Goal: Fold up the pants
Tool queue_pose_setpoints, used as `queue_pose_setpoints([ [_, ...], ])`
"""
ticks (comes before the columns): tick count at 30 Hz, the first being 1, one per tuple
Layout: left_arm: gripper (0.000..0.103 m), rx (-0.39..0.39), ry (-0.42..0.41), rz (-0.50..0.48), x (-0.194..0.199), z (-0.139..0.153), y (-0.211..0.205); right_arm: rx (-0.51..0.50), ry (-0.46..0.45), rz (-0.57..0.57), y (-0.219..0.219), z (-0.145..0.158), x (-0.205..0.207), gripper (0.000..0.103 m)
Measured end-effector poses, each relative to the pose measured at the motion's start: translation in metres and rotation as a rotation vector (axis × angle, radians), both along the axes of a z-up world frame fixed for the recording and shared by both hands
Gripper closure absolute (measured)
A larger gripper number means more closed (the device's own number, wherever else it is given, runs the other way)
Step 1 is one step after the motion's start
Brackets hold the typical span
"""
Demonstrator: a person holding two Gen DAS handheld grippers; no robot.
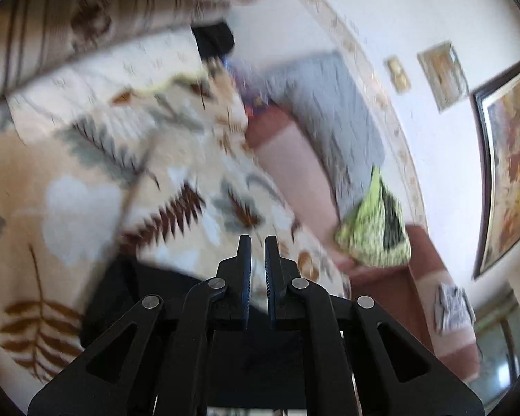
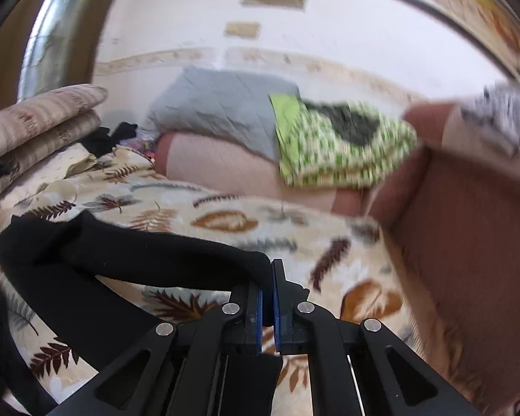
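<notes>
Two hand-held grippers work a pair of black pants (image 2: 97, 263) spread over a leaf-print bedspread (image 2: 225, 222). The right hand-held gripper (image 2: 267, 298) is clenched on the fabric — one dark fold is pinched between its blue pads at lower centre of the right wrist view. The left hand-held gripper (image 1: 257, 277) has its jaws drawn nearly together; dark cloth (image 1: 149, 298) lies just below it at the lower left of the left wrist view, but whether any is caught between its fingers I cannot tell.

Seen from the right wrist, the pants run as a long band from the pinch up and leftward to the left edge of the frame, with a second stretch falling to the lower left — so the long axis slants from lower centre to mid left.

Likely risks: the pinch looks to hold only a small bite of cloth, so a quick pull could slip it free; and if the left side holds nothing, the garment would probably drag and bunch on the bedspread rather than fold evenly.
</notes>
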State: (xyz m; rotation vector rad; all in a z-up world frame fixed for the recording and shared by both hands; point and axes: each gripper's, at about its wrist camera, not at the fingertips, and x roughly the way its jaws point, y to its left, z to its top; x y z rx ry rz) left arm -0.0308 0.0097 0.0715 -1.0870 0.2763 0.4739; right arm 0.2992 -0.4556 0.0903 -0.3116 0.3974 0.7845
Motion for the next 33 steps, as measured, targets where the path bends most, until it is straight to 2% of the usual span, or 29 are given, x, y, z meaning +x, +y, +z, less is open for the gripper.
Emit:
queue_pose_setpoints([
  [3, 0.098, -0.113, 0.068, -0.049, 0.004, -0.016, -0.011, -0.026, 0.02, -0.013, 0.004, -0.007, 0.003, 0.099],
  [4, 0.092, -0.157, 0.082, -0.051, 0.002, -0.024, -0.014, -0.031, 0.026, -0.014, 0.005, -0.008, 0.003, 0.099],
  [5, 0.075, -0.214, 0.092, -0.053, -0.003, -0.033, -0.018, -0.034, 0.031, -0.013, 0.006, -0.009, 0.004, 0.099],
  [6, 0.064, -0.264, 0.1, -0.048, -0.008, -0.042, -0.022, -0.042, 0.035, -0.014, 0.007, -0.01, 0.004, 0.099],
  [7, 0.047, -0.335, 0.104, -0.036, -0.015, -0.056, -0.026, -0.044, 0.039, -0.014, 0.007, -0.011, 0.006, 0.099],
  [8, 0.044, -0.384, 0.106, -0.03, -0.021, -0.063, -0.03, -0.046, 0.045, -0.011, 0.008, -0.012, 0.008, 0.099],
  [10, 0.044, -0.479, 0.122, -0.053, -0.027, -0.081, -0.037, -0.05, 0.048, -0.012, 0.007, -0.014, 0.008, 0.099],
  [12, 0.044, -0.535, 0.139, -0.082, -0.026, -0.089, -0.041, -0.056, 0.054, -0.01, 0.007, -0.015, 0.008, 0.099],
  [16, 0.044, -0.532, 0.16, -0.094, -0.02, -0.094, -0.039, -0.07, 0.057, -0.002, 0.012, -0.018, 0.009, 0.099],
  [20, 0.044, -0.546, 0.135, -0.068, -0.02, -0.101, -0.032, -0.072, 0.058, 0.002, 0.013, -0.018, 0.009, 0.099],
  [23, 0.047, -0.515, 0.116, -0.071, -0.018, -0.094, -0.034, -0.076, 0.062, 0.001, 0.014, -0.018, 0.01, 0.099],
  [24, 0.054, -0.498, 0.11, -0.075, -0.017, -0.09, -0.035, -0.076, 0.064, 0.001, 0.014, -0.019, 0.01, 0.099],
  [25, 0.073, -0.483, 0.103, -0.088, -0.014, -0.086, -0.036, -0.076, 0.068, 0.001, 0.014, -0.019, 0.01, 0.099],
  [26, 0.081, -0.472, 0.106, -0.102, -0.012, -0.083, -0.037, -0.075, 0.072, 0.0, 0.015, -0.019, 0.01, 0.099],
  [27, 0.083, -0.462, 0.113, -0.103, -0.013, -0.081, -0.038, -0.073, 0.078, -0.001, 0.015, -0.02, 0.011, 0.099],
  [28, 0.091, -0.443, 0.128, -0.105, -0.011, -0.078, -0.039, -0.07, 0.086, -0.002, 0.014, -0.021, 0.011, 0.099],
  [33, 0.099, -0.401, 0.139, -0.071, -0.006, -0.072, -0.029, -0.049, 0.156, -0.002, 0.011, -0.027, 0.02, 0.099],
])
